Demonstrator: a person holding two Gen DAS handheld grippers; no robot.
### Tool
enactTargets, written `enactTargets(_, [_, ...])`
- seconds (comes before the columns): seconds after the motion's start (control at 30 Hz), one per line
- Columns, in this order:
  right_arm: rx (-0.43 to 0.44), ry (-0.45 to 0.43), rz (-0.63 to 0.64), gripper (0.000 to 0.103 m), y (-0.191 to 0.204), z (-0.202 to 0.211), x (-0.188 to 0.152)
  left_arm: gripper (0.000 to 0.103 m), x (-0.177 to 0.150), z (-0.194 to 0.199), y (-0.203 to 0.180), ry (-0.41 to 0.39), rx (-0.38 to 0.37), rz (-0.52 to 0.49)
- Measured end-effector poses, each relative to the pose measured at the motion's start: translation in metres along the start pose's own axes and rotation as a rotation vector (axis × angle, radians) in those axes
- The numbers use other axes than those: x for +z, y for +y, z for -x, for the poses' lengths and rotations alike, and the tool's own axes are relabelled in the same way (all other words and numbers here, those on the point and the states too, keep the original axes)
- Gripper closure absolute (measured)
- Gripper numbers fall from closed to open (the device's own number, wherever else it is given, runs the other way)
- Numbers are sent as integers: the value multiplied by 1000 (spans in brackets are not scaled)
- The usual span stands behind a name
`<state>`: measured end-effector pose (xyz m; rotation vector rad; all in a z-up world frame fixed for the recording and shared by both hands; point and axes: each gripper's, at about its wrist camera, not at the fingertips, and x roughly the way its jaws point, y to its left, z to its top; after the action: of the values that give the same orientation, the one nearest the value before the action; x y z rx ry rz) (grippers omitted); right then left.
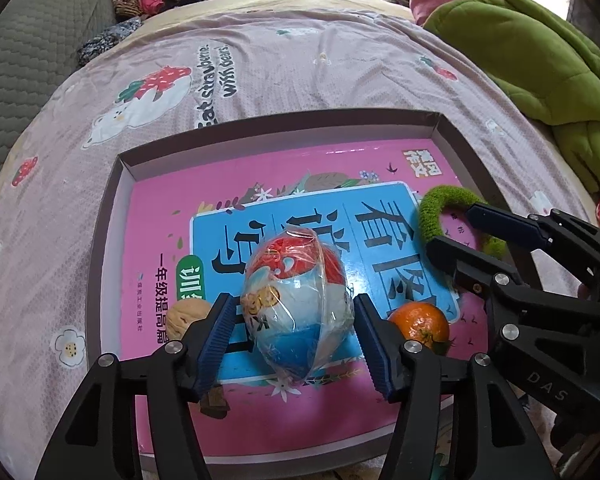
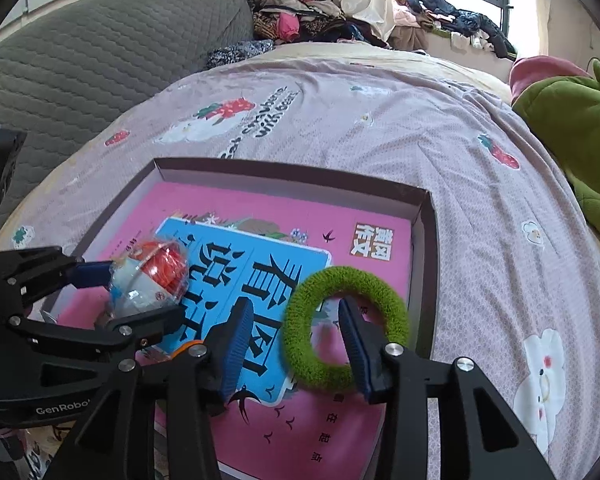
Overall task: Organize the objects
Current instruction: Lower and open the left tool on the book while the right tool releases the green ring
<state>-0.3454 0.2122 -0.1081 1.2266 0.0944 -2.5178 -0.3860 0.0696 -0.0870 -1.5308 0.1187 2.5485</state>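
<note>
A shallow cardboard box [image 1: 112, 208] lies on the bed and holds a pink book [image 1: 228, 184]. My left gripper [image 1: 296, 336] has both pads against a plastic-wrapped red, white and blue ball [image 1: 296, 300] over the book; the ball also shows in the right wrist view [image 2: 152, 280]. A walnut [image 1: 184, 316] and a tangerine [image 1: 420, 322] lie on the book beside it. My right gripper [image 2: 296, 344] is open around the near side of a fuzzy green ring [image 2: 342, 326], one finger inside the hole. The ring also shows in the left wrist view [image 1: 436, 208].
The box [image 2: 428, 216] sits on a pink strawberry-print bedsheet [image 1: 300, 60]. A green quilt [image 1: 540, 72] lies at the right. A grey quilted headboard [image 2: 100, 52] is at the left, with piled clothes [image 2: 300, 20] behind.
</note>
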Motion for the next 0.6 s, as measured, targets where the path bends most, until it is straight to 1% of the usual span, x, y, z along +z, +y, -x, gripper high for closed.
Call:
enactTargets(0.17, [8, -22, -7, 59, 0, 9, 3, 41, 0, 13, 4, -24, 3, 19])
enactTargets(0.33, [27, -46, -2, 59, 4, 23, 7, 41, -3, 34, 10, -69, 11, 47])
enactTargets(0.43, [29, -59, 17, 58, 11, 34, 9, 40, -6, 46, 9, -85, 30, 40])
enactTargets(0.6, [35, -78, 26, 54, 21, 54, 9, 40, -13, 69, 4, -110, 21, 24])
